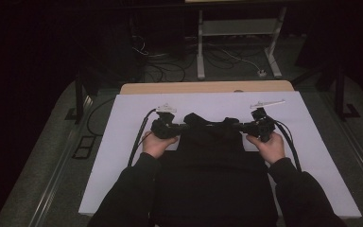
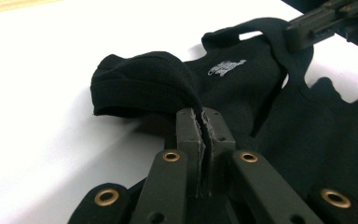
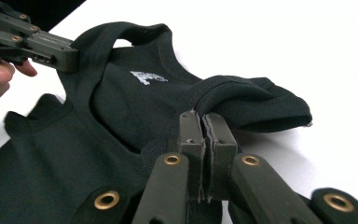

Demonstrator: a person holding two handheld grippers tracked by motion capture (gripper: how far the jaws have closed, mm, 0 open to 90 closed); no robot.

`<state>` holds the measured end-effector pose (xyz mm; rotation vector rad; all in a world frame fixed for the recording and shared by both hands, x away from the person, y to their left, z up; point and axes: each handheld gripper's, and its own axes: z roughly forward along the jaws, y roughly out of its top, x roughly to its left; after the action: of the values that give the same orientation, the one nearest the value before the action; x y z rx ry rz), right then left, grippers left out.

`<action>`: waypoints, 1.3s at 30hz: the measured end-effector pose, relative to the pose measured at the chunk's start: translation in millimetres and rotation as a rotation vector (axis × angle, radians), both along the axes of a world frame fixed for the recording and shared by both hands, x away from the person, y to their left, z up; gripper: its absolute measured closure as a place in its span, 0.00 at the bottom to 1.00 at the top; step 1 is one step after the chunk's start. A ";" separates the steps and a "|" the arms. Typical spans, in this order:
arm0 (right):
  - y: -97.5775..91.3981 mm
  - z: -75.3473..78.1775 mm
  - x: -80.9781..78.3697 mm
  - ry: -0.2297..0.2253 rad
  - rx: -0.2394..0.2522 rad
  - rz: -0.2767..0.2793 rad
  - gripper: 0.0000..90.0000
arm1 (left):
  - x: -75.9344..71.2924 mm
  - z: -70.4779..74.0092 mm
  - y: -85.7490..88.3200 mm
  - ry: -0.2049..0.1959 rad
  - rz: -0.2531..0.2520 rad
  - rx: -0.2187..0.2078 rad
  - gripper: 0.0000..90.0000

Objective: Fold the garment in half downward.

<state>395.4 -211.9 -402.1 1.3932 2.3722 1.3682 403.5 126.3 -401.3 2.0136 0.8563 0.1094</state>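
Black tank top (image 1: 212, 161) flat on white sheet (image 1: 123, 142), neck end away from the person. Left gripper (image 2: 204, 122) clamped on one shoulder strap, right gripper (image 3: 204, 123) clamped on the other, both straps pinched.

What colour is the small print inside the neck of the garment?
White, on the black garment; the print shows best in the right gripper view.
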 end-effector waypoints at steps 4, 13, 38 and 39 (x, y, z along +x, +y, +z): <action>-1.4 4.8 -4.4 -0.008 0.011 0.006 0.95 | -3.6 4.5 0.7 -0.004 -0.007 -0.006 0.95; -5.8 14.3 -12.9 -0.039 0.033 0.009 0.95 | -10.3 14.3 3.8 -0.014 -0.017 -0.029 0.95; -15.7 29.9 -38.1 -0.065 0.068 0.039 0.95 | -35.7 34.7 6.5 -0.017 -0.052 -0.082 0.95; -15.5 30.1 -39.3 -0.062 0.067 0.040 0.95 | -36.7 34.7 7.0 -0.015 -0.053 -0.081 0.95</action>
<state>356.1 -227.4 -372.0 1.3055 2.3487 1.4918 366.8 133.3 -366.6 1.9555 0.7852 0.0582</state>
